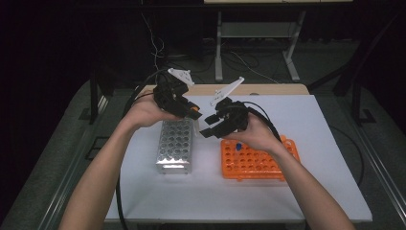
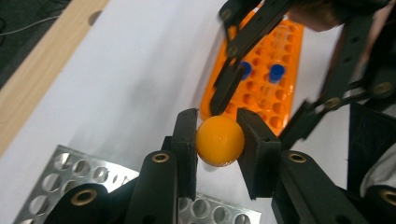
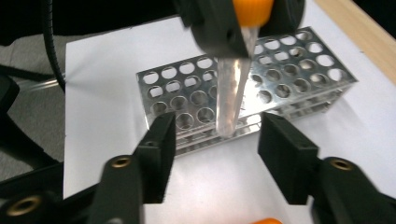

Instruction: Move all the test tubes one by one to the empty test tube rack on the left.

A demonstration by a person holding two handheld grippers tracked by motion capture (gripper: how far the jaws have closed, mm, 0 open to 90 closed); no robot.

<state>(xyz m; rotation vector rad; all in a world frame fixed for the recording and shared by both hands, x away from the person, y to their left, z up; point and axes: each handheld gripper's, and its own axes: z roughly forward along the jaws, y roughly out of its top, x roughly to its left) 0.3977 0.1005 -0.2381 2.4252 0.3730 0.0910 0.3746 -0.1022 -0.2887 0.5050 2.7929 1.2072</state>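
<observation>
Handover of a capped tube above the bench [image 1: 287, 191], seen from the high view and both gripper views. The left gripper [image 2: 219, 140] has its jaws closed on the orange cap [image 2: 220, 140] of a clear conical tube [image 3: 232, 93]; the pads press the cap from both sides. In the right gripper view the tube hangs cap-up and slightly tilted, its tapered tip pointing down between the jaws of the right gripper [image 3: 217, 149]. Those jaws stand partly apart, clear of the tube on either side. In the high view both grippers are raised above the bench, close together, over the gap between the two racks. The metal tube rack [image 1: 175, 143] sits below the left gripper; the orange tube rack [image 1: 258, 163] lies under the right hand [image 1: 256, 134]. Two blue-capped tubes [image 2: 276, 72] stand in the orange tube rack.
</observation>
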